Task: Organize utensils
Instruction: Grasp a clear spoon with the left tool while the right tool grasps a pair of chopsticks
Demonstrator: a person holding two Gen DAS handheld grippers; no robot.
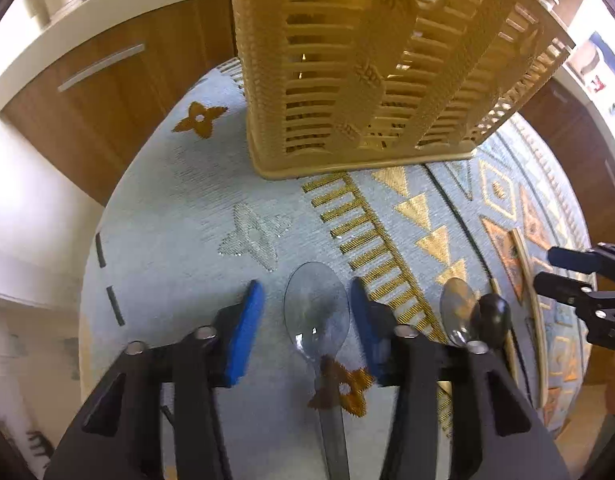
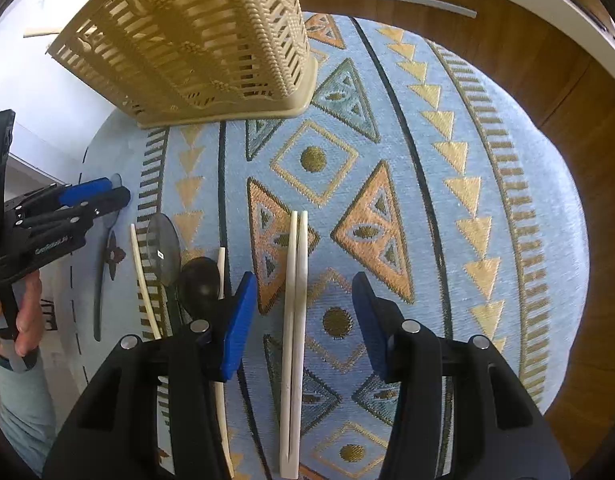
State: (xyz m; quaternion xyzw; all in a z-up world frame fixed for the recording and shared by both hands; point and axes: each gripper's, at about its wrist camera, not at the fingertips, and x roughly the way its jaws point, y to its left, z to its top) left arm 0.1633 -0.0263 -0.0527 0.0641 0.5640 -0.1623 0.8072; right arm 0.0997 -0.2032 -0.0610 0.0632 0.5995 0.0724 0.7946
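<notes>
A clear grey plastic spoon (image 1: 317,304) lies on the patterned blue cloth, its bowl between the blue pads of my left gripper (image 1: 307,316). That gripper stands open and its pads are not pressing the spoon. A pair of white chopsticks (image 2: 295,300) lies side by side between the pads of my right gripper (image 2: 303,316), also open and apart from them. Left of these lie a second clear spoon (image 2: 163,248), a black spoon (image 2: 199,284) and single white chopsticks (image 2: 141,280). The beige slatted utensil basket (image 1: 347,60) stands upright at the back.
The round table's cloth (image 2: 447,160) ends at a curved edge close to wooden cabinet doors (image 1: 107,92) with metal handles. A person's hand (image 2: 23,320) holds the left gripper (image 2: 115,191). The right gripper (image 1: 545,268) shows at the right edge of the left wrist view.
</notes>
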